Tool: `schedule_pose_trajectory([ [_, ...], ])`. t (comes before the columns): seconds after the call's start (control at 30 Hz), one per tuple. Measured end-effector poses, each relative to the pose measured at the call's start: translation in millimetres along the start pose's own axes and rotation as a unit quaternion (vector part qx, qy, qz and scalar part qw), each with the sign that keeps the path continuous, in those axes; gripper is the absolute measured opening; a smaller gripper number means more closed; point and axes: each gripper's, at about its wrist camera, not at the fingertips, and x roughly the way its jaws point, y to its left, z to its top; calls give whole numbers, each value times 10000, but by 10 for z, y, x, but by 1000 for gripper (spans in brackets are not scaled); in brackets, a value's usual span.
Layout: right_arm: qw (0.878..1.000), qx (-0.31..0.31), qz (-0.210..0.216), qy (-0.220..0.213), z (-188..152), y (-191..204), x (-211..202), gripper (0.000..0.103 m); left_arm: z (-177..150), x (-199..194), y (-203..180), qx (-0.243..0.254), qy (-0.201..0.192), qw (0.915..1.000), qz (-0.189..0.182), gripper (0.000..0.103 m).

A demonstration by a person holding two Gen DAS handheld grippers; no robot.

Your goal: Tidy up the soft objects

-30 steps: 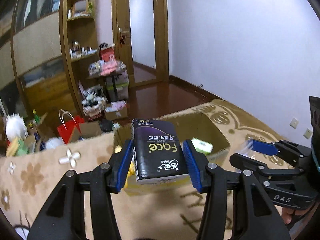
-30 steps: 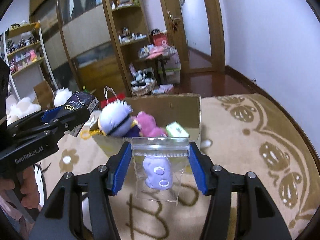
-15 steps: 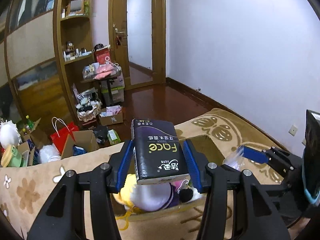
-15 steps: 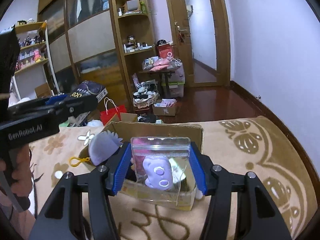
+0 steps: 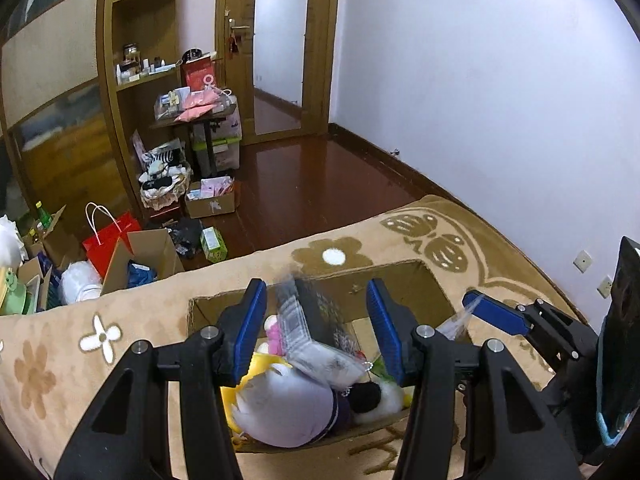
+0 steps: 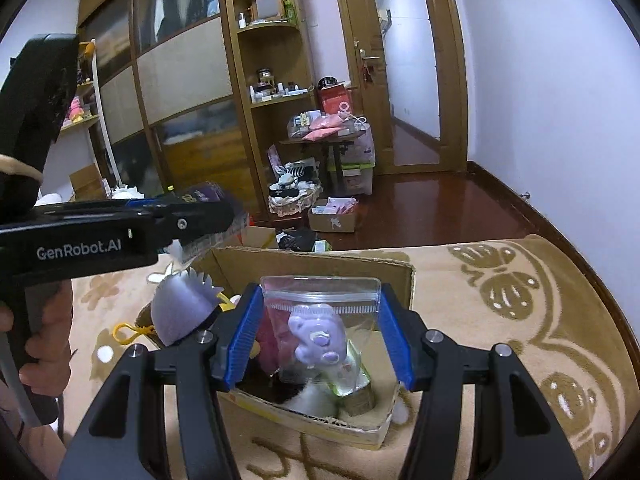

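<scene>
Soft objects counted: one tissue pack (image 5: 316, 320), one zip bag (image 6: 320, 320) with one purple toy (image 6: 316, 332) inside.

One cardboard box (image 5: 400, 276) lies below both tongs and holds several plush toys.

Left tongs (image 5: 314, 292): the pads stand clear of the tilted, blurred pack on both sides.

Right tongs (image 6: 320, 300): closed on the bag, which is upright over the box.

Only the right view shows the bag's contents and the hand (image 6: 44, 344) on the left handle.

Only the left view shows the gaps beside the pack.
</scene>
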Motion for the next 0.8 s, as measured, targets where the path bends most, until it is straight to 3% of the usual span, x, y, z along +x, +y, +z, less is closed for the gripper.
schedule_pose_trajectory([
  [0.23,9999,115,66,28,-41,-38,22,61,-92,64,78,-146,116,9997,129,58],
  [0.47,9996,272,63,-22,-40,-108,-69,62,-200,-109,188,-162,105,9990,403,69],
  [0.63,9992,372,-63,-133,-28,-135,-251,81,-259,-422,220,-142,-124,9973,706,84],
  [0.73,9984,510,-108,-213,-17,-150,-396,100,-297,-633,241,-154,-234,9967,757,92],
  [0.8,9976,566,-167,-359,-24,-129,-538,103,-333,-789,245,-159,-357,9960,809,98],
])
